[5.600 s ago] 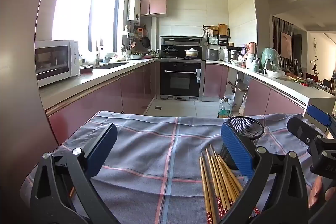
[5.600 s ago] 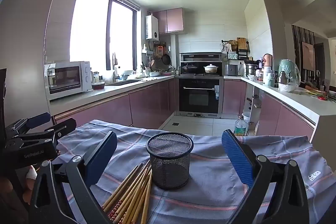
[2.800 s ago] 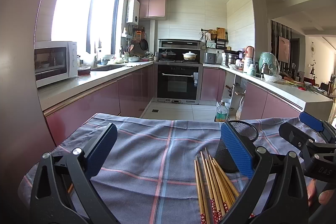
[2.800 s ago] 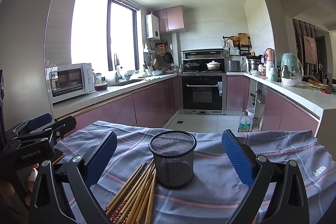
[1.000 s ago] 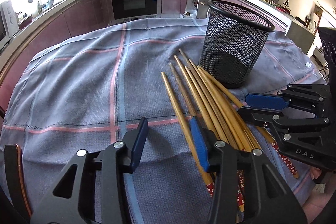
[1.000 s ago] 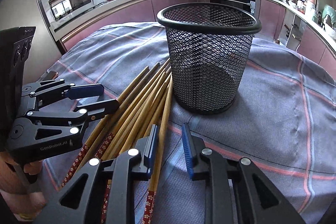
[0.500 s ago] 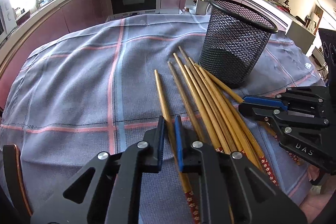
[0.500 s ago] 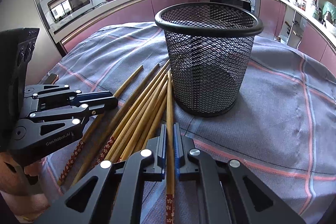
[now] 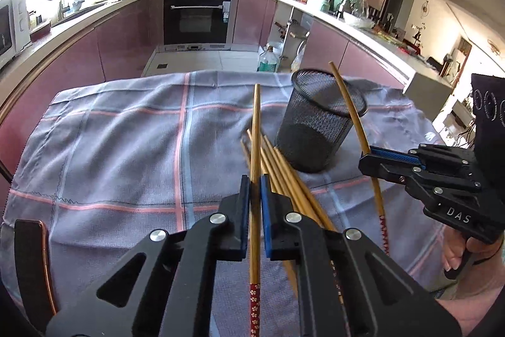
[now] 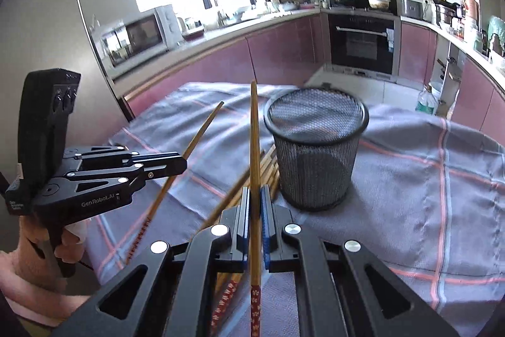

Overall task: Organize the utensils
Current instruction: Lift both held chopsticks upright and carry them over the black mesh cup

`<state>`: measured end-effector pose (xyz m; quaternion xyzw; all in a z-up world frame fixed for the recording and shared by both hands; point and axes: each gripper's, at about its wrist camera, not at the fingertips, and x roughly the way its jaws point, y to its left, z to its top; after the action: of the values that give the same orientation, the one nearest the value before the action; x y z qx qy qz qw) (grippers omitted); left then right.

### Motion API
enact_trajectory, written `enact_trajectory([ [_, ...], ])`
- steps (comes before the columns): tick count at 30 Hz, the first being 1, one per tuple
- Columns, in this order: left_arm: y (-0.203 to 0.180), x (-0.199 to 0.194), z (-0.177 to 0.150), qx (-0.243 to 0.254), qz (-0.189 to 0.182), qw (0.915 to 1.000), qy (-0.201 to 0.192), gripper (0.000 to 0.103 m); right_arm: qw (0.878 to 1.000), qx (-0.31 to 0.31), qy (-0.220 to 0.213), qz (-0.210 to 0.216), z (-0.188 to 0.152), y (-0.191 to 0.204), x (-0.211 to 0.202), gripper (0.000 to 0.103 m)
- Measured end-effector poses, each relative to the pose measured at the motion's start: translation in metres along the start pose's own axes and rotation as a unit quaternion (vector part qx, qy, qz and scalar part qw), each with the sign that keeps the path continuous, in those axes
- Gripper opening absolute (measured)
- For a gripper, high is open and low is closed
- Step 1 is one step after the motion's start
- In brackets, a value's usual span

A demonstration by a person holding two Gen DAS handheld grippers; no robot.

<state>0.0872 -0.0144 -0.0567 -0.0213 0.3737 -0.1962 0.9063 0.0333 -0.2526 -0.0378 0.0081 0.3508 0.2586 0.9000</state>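
My left gripper [image 9: 255, 201] has its blue-padded fingers [image 9: 265, 204] pinched hard on a single bamboo chopstick with a red flowered handle end [image 9: 256, 147], and those jaws have just been closing, with the stick now caught between them. The right gripper [image 10: 255, 206] does the same with a second bamboo chopstick of the same pattern [image 10: 254, 141]; its jaws also just closed, gripping the stick well up from its decorated end.

Each stick runs straight up the middle of its own wrist view, thin tip pointing away from me toward the upper half of the frame, patterned end hanging below the pads at the bottom edge. I judge I hold them lengthwise like this so the tips can be swung over and dropped into the holder. In the left wrist view the right gripper [image 9: 378, 161] sits at the right edge with its stick slanting across the holder; in the right wrist view the left gripper [image 10: 176, 161] sits at the left, its stick angled up and clear of the cloth.

The black wire-mesh cylindrical holder [image 10: 315, 147] stands upright just right of centre, and I see nothing in it. The remaining bundle of bamboo chopsticks [image 9: 284, 172] lies on the cloth just beside its base. All of it rests on a grey-blue tablecloth with pink and pale-blue check lines [image 9: 126, 147], with the kitchen's pink cabinets across the upper frame.
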Motion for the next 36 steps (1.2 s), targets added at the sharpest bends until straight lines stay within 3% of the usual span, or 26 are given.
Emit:
enact_trajectory([
  [9, -0.014, -0.073, 0.041, 0.008, -0.069, 0.9926, -0.099, 0.008, 0.996, -0.006, -0.084, 0.020, 0.033, -0.001, -0.044, 0.005],
  [21, -0.033, -0.110, 0.104, -0.005, -0.093, 0.9803, -0.174, 0.008, 0.988, -0.007, -0.156, 0.002, 0.080, -0.012, -0.066, 0.005],
  [28, -0.054, -0.100, 0.137, 0.005, -0.091, 0.9800, -0.177, 0.008, 0.983, 0.008, -0.184, -0.022, 0.104, -0.029, -0.065, 0.005],
  [36, -0.071, -0.047, 0.145, 0.040, -0.079, 0.9896, -0.113, 0.008, 0.989, 0.028, -0.140, -0.040, 0.102, -0.052, -0.023, 0.005],
])
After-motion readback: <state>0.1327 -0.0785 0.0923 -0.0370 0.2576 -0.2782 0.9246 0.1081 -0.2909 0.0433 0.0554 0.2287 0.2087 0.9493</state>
